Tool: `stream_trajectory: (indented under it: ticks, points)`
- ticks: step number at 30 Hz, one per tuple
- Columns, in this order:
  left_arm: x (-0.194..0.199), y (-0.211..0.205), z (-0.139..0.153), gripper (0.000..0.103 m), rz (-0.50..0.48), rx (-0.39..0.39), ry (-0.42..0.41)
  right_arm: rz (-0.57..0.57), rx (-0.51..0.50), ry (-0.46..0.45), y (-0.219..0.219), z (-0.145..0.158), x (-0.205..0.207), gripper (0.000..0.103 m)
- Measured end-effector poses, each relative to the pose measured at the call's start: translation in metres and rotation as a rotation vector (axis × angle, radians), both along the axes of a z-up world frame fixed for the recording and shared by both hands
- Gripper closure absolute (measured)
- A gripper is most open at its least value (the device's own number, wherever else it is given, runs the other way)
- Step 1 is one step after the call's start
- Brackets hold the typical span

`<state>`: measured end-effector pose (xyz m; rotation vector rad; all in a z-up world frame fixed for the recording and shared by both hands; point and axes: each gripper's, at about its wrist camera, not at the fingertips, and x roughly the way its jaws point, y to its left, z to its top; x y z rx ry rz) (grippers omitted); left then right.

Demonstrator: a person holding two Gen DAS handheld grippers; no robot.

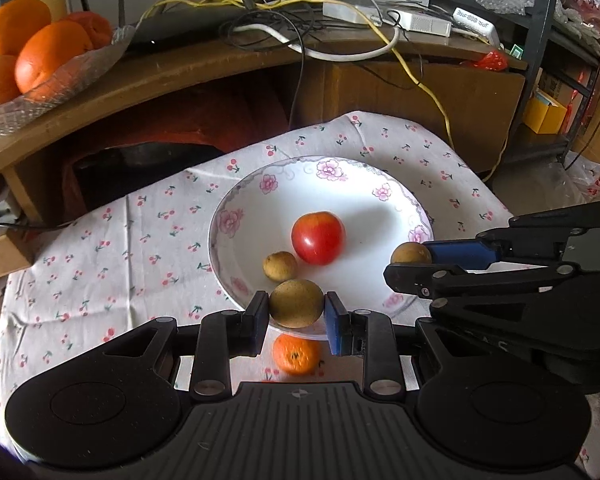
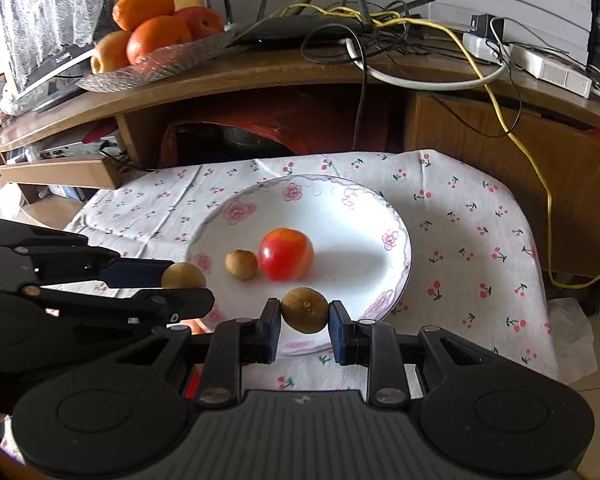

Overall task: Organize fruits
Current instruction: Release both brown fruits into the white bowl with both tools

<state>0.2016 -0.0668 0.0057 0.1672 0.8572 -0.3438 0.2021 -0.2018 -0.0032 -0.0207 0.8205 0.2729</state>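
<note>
Over the near rim of the plate [image 1: 384, 188] I have both grippers level, each pinching 1 small brown fruit between its fingers: the left gripper [image 1: 296, 312] clamps the left fruit [image 1: 296, 303], the right gripper [image 2: 304, 318] the right fruit [image 2: 304, 310]. I judge they are held above the rim so each can drop in beside the tomato [image 1: 318, 237] and the loose brown fruit [image 1: 280, 266]. 1 orange [image 1: 296, 354] lies off the plate on the cloth [image 1: 100, 248], not yet gathered.

1 red fruit [image 1: 318, 237] and 1 brown fruit [image 1: 280, 266] lie touching on flowered plate [image 1: 260, 216].
</note>
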Motion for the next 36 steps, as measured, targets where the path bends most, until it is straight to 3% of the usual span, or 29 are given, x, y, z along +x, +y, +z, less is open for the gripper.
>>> stream_trajectory:
  ticks: [12, 26, 36]
  points:
    - [0.012, -0.002, -0.013, 0.066, 0.01, 0.014, 0.008, 0.009, -0.006, 0.011, 0.001, -0.014, 0.017, 0.075]
    - [0.014, 0.003, -0.009, 0.05, 0.037, 0.017, -0.01, 0.003, 0.001, -0.008, -0.001, -0.008, 0.02, 0.074]
    - [0.005, 0.007, 0.003, 0.045, 0.042, 0.012, -0.037, 0.0, 0.006, -0.032, 0.002, 0.004, 0.008, 0.074]
